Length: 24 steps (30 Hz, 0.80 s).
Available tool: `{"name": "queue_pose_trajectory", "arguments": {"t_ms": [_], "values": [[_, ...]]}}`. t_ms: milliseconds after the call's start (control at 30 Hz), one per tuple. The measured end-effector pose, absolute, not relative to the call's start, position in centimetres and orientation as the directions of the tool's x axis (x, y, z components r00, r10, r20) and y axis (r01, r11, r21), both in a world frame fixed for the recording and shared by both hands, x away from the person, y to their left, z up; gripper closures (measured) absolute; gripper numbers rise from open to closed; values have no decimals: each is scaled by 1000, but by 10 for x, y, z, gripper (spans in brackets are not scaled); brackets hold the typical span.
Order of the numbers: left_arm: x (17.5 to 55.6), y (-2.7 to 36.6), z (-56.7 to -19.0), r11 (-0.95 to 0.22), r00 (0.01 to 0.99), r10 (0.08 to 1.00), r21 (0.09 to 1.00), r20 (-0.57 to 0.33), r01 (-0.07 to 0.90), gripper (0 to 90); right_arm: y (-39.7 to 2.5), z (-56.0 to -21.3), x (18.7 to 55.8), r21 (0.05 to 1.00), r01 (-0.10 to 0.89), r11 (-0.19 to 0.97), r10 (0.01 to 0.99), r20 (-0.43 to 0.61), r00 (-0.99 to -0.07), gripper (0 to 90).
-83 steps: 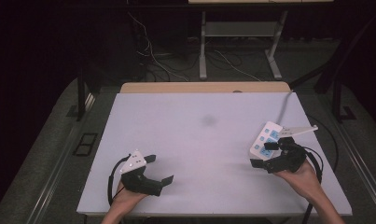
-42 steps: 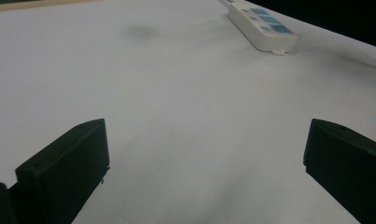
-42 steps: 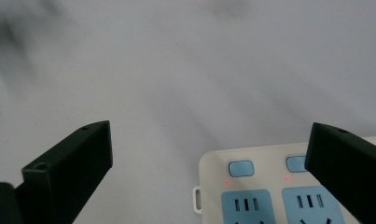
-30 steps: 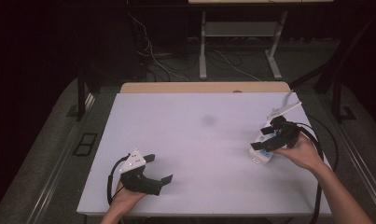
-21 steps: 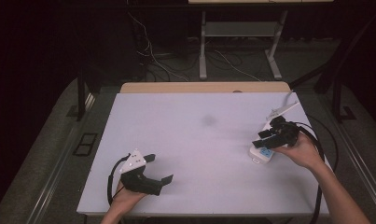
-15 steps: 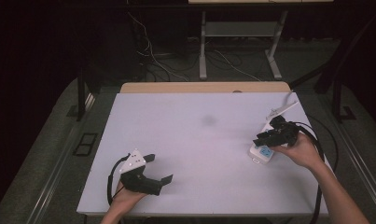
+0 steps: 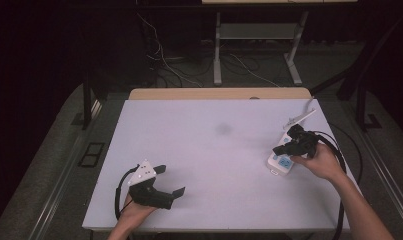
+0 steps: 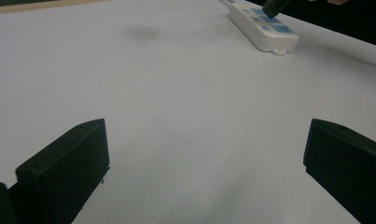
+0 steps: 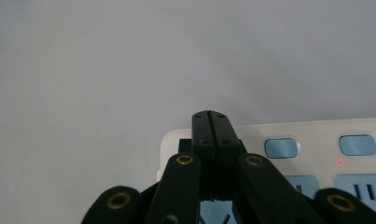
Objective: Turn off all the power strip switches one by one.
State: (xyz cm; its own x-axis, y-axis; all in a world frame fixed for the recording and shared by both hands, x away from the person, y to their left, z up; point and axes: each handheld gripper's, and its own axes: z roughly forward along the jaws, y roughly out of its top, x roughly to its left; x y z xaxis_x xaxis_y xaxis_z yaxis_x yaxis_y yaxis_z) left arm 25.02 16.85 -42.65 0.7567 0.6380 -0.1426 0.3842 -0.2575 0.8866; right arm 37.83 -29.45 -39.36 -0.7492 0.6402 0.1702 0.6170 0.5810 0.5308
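A white power strip (image 7: 283, 161) with blue sockets and buttons lies near the table's right edge. It is also at the top of the left gripper view, power strip (image 8: 264, 27). My right gripper (image 7: 279, 149) is shut, its jaws pressed flat together with nothing between them. In the right gripper view its tip (image 9: 210, 122) sits over the end of the power strip (image 9: 316, 133), just left of a blue button (image 9: 281, 148); a small red light (image 9: 338, 163) glows. My left gripper (image 7: 170, 180) rests open on the table at front left, its jaws wide apart (image 8: 204, 172) over bare surface.
The white tabletop (image 7: 214, 150) has a faint dark smudge (image 7: 223, 129) near its middle. A white lead (image 7: 300, 119) runs from the strip's far end toward the table's right rear corner. Cables and a stand's legs lie on the floor behind the table.
My right gripper moved from the near side of the strip up and left over it, then crept a little left. The strip now lies more lengthwise. The left gripper stayed still.
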Motion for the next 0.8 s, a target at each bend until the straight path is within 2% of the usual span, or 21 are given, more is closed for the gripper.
{"name": "queue_pose_trajectory", "arguments": {"t_ms": [567, 800], "values": [[251, 168, -427, -258, 755, 640, 886, -143, 386, 0, -296, -409, 381, 512, 654, 557, 653, 216, -725, 898], [250, 168, -427, -260, 756, 640, 885, -141, 386, 0, -292, -408, 377, 510, 642, 572, 661, 177, -729, 899]]}}
